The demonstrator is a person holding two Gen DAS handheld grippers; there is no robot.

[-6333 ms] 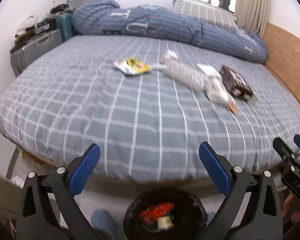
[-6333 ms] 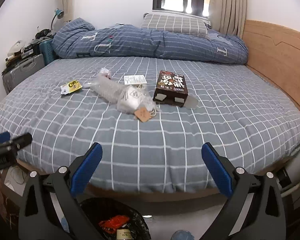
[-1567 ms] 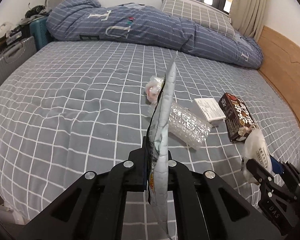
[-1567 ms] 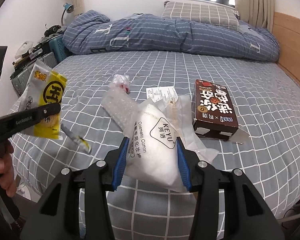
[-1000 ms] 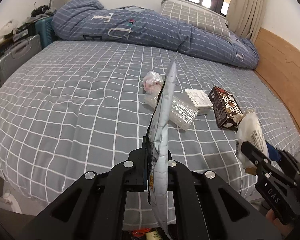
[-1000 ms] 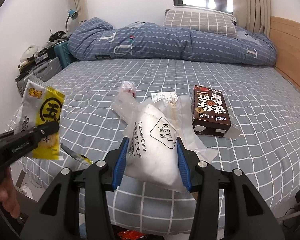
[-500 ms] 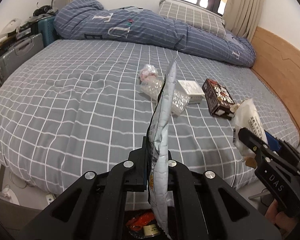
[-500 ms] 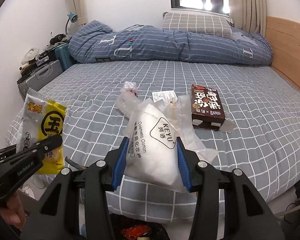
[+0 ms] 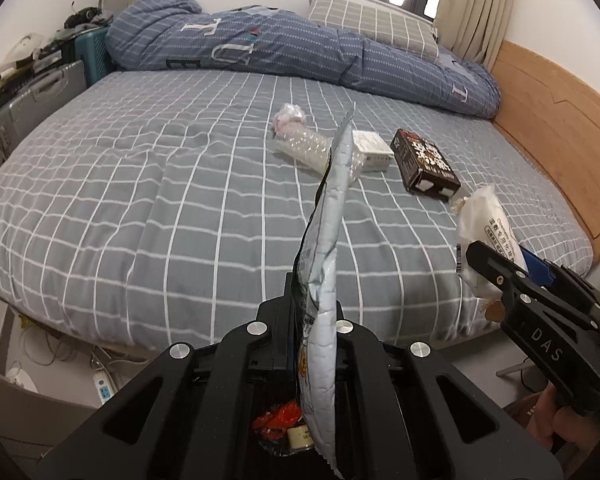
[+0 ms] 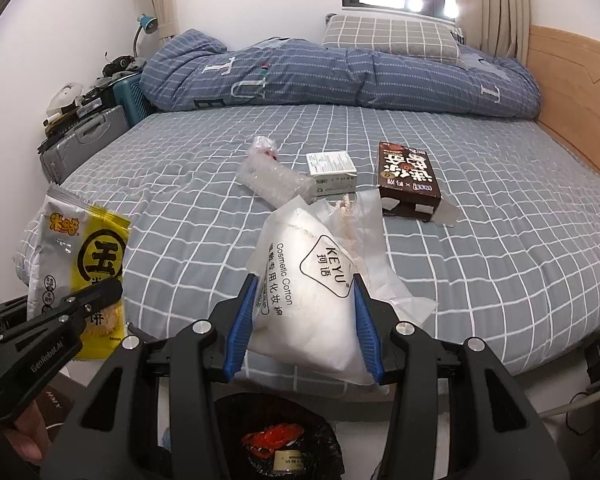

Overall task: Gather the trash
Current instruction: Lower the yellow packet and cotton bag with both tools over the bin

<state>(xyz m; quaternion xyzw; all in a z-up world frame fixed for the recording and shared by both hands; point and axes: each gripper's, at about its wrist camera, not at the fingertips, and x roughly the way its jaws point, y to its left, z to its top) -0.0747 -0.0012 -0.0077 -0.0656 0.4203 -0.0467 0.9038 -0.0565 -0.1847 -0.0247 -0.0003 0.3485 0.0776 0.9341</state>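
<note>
**Both loads are arriving over the bin**

The left hand-held gripper [image 9: 314,320] is pinching the yellow snack wrapper [image 10: 82,268] with its jaws together. The right hand-held gripper [image 10: 304,328] is clamping the white cotton bag [image 10: 308,292]. Both are hanging over the black trash bin [image 10: 324,432] on the floor at the near edge of the bed [image 9: 140,200]. The carrying step seems nearly done; next, each jaw should be opening above the bin. The right view is showing the wrapper's printed face; the left view is showing only its edge.

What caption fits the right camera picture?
Right gripper clamps a cotton bag above the trash bin; left gripper holds a yellow wrapper.
</note>
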